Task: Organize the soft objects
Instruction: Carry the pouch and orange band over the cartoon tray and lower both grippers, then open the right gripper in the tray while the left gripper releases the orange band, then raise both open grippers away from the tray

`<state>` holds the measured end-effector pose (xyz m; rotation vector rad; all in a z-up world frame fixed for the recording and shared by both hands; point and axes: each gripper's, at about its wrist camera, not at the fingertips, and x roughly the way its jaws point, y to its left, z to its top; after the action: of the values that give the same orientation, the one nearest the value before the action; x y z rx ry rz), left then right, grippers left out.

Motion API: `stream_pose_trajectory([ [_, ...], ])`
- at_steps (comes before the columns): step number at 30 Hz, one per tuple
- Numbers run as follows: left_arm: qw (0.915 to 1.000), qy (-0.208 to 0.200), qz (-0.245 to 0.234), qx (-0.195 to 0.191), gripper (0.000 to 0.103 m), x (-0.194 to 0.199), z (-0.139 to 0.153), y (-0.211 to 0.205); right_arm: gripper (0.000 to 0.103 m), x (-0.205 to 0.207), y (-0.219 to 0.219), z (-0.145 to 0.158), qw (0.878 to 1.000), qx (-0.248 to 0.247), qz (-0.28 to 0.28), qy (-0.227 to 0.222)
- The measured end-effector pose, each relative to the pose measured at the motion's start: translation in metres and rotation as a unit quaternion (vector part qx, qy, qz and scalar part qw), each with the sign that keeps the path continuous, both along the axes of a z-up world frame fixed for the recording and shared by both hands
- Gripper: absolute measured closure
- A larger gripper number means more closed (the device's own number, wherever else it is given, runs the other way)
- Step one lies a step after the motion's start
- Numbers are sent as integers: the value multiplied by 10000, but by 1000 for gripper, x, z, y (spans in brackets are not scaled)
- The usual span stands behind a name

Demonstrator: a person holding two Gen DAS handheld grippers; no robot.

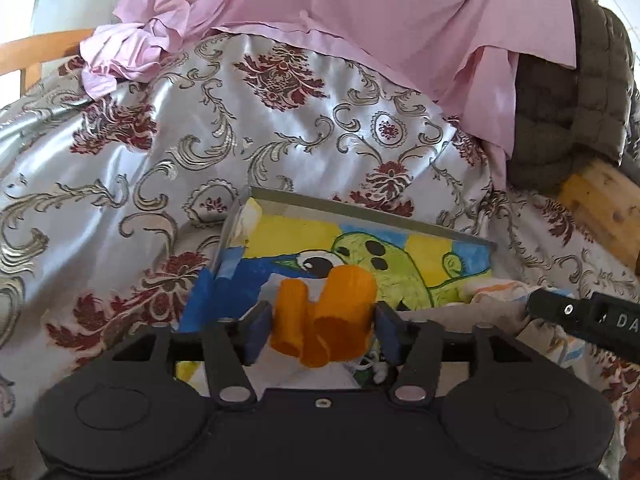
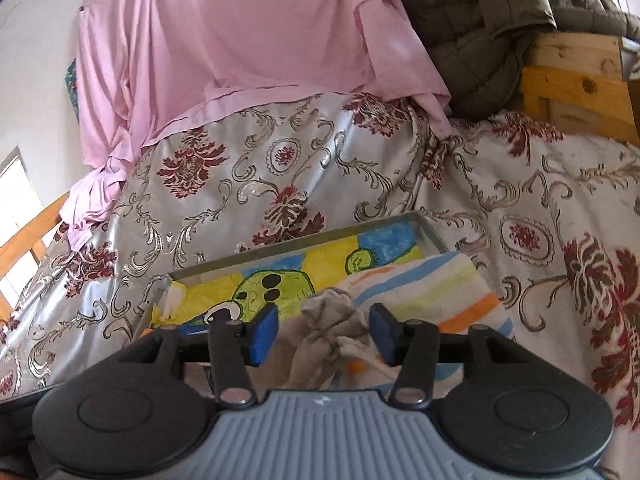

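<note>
A shallow grey tray [image 1: 360,204] with a painted green bird inside lies on the patterned bedspread [image 1: 160,140]; it also shows in the right wrist view [image 2: 320,238]. My left gripper [image 1: 322,330] is shut on a folded orange cloth [image 1: 326,316] and holds it above the tray's near side. My right gripper [image 2: 324,334] stands over a crumpled grey-beige cloth [image 2: 328,328]; its blue pads [image 2: 264,334] sit either side of the cloth with a gap. A striped towel [image 2: 432,288] lies in the tray's right part. The right gripper's black body [image 1: 588,320] enters the left wrist view.
A pink sheet [image 1: 340,8] is draped over the back of the bed, also seen in the right wrist view [image 2: 240,48]. A dark quilted jacket [image 2: 480,20] hangs at the back right over a wooden bed frame [image 2: 576,76].
</note>
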<state>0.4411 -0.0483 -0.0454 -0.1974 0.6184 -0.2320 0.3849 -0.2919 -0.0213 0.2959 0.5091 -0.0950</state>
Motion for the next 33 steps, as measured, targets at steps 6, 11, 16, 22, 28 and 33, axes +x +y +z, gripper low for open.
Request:
stream_pose_trajectory([
  [6,9999,0,169,-7,30,-13,13,7,25,-11,6,14,9994,-284,22,-214],
  [11,9992,-259,318,-7,16,-33,41,16,11,-33,11,35,9980,-435,49,-453],
  [16,9976,-559,404,-2,7,-66,77,22,0,-66,12,63,9959,-351,97,-828],
  [22,9942,-948,488,100,1,-120,107,23,0,-119,14,85,9903,-693,127,-1194],
  [28,9910,-1137,678,215,1,-175,118,16,0,-170,5,89,9873,-718,76,-1416],
  [33,9870,-1359,796,320,1,-219,122,5,0,-217,-4,81,9855,-698,51,-1549],
])
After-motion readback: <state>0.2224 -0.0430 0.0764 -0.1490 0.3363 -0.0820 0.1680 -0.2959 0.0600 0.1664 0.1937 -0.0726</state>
